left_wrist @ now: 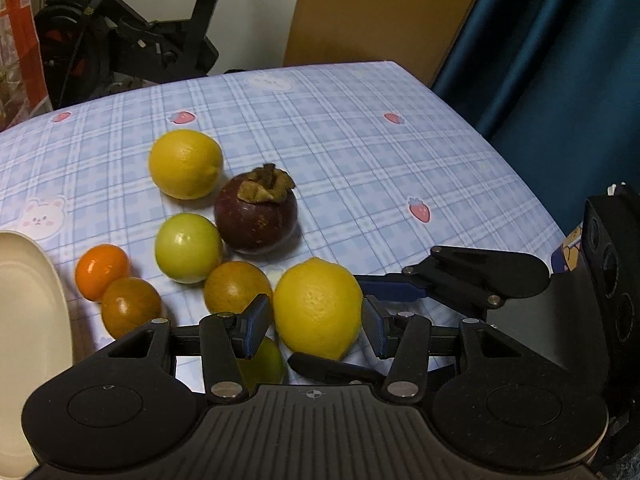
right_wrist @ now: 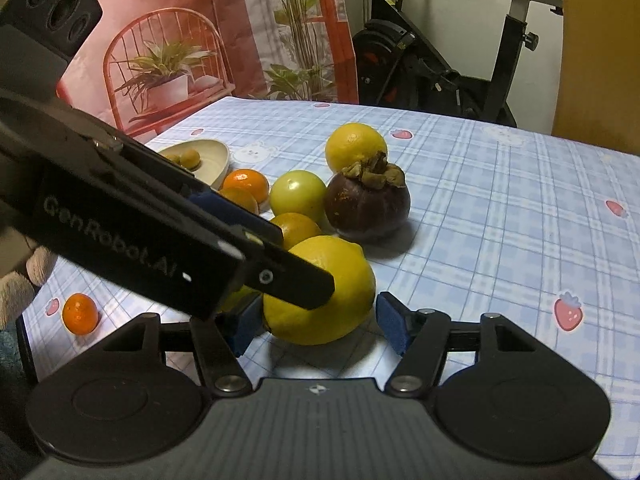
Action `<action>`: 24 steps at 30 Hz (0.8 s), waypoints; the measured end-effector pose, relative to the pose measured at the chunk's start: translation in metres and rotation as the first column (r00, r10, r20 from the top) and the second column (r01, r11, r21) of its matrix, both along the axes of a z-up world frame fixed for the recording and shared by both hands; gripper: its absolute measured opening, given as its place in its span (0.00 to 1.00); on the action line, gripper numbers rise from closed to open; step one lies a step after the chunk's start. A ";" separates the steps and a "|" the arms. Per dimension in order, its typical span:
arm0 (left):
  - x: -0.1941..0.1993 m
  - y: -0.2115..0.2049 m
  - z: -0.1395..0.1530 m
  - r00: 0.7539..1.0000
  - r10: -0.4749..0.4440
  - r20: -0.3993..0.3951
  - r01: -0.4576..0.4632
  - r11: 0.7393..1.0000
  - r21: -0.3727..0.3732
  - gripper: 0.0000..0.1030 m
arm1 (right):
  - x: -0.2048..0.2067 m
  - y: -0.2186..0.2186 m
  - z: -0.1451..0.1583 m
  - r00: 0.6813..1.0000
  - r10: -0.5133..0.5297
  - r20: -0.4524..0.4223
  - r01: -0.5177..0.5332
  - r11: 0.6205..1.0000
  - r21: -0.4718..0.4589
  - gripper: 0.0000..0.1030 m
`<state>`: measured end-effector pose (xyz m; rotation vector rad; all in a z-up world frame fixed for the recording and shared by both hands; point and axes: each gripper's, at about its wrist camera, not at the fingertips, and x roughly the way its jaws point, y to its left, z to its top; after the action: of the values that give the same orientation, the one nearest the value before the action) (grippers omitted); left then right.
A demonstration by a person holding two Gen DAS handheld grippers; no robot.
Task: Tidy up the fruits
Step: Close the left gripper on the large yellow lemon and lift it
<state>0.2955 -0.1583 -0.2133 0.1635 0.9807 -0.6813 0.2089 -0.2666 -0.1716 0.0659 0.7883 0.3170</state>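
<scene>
Flanking one lemon, left fingers, grip unclear, right fingers slack, fruit in bowl seen only from right wrist

The left gripper is matte black plastic with a ribbed grey deck behind its fingers, a round disc moulded at either side and silver rivets at the linkage pivots; its fingers end in ridged blue pads. The right gripper has the same black frame, rivets and blue pads. The left gripper's side carries pale "GenRobot.AI" lettering, with a black three-lens block on its rear housing
</scene>
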 end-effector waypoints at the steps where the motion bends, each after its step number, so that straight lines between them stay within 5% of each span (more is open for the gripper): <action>1: 0.000 -0.002 -0.001 1.000 -0.004 -0.001 0.004 1.000 0.004 0.51 | 0.000 0.000 -0.001 1.000 -0.002 -0.002 0.002 1.000 0.005 0.63; 14: -0.005 -0.003 0.000 0.999 -0.020 0.025 0.020 1.000 -0.007 0.51 | -0.004 -0.003 -0.001 0.999 -0.039 -0.016 0.040 0.998 0.044 0.60; 24: -0.022 0.012 0.024 0.997 -0.012 0.072 0.015 0.999 -0.050 0.51 | -0.013 0.001 0.028 0.999 -0.035 0.001 0.035 0.999 0.035 0.60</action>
<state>0.2734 -0.1465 -0.1895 0.1494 0.8931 -0.7073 0.1961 -0.2653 -0.1438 0.1128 0.7794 0.2976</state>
